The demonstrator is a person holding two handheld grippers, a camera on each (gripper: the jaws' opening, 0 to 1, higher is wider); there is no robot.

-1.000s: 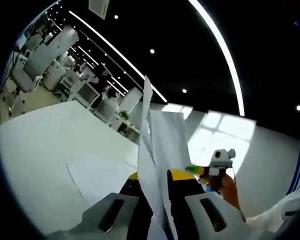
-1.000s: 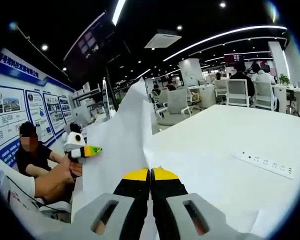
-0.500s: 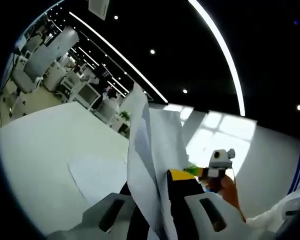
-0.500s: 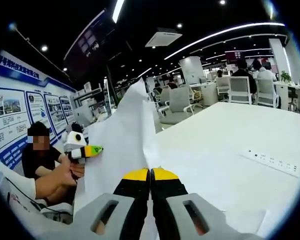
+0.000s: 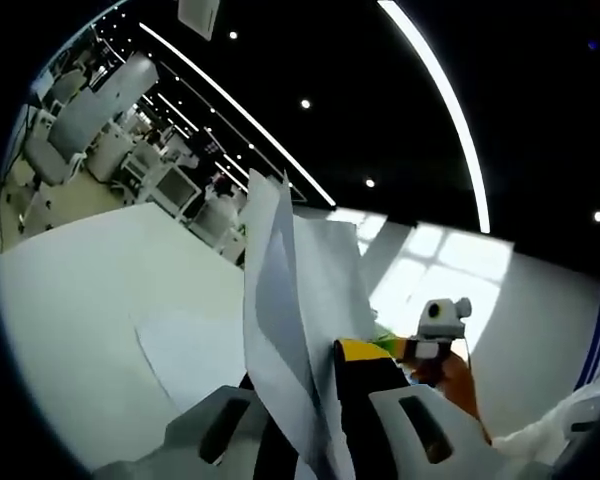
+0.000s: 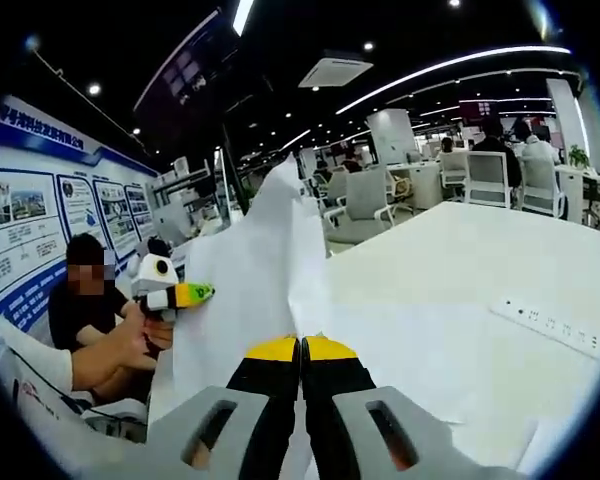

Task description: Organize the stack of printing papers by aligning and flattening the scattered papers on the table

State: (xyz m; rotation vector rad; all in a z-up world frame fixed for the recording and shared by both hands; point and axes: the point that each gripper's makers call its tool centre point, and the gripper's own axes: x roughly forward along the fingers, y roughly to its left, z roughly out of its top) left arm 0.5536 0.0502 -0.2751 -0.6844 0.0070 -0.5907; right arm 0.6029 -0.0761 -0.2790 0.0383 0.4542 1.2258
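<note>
Two grippers: both clamping the papers (image 5: 300,300)
Left gripper (image 5: 315,400): pinching sheets upright
Right gripper (image 6: 300,350): jaws closed on sheets
Table (image 6: 460,270): lying beneath

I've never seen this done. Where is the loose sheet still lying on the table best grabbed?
Probably at its near corner, coming in low from the side. That loose sheet lies flat on the white table, so only an edge gives the jaws something to pinch. Both grippers are now shut on the lifted papers.
</note>
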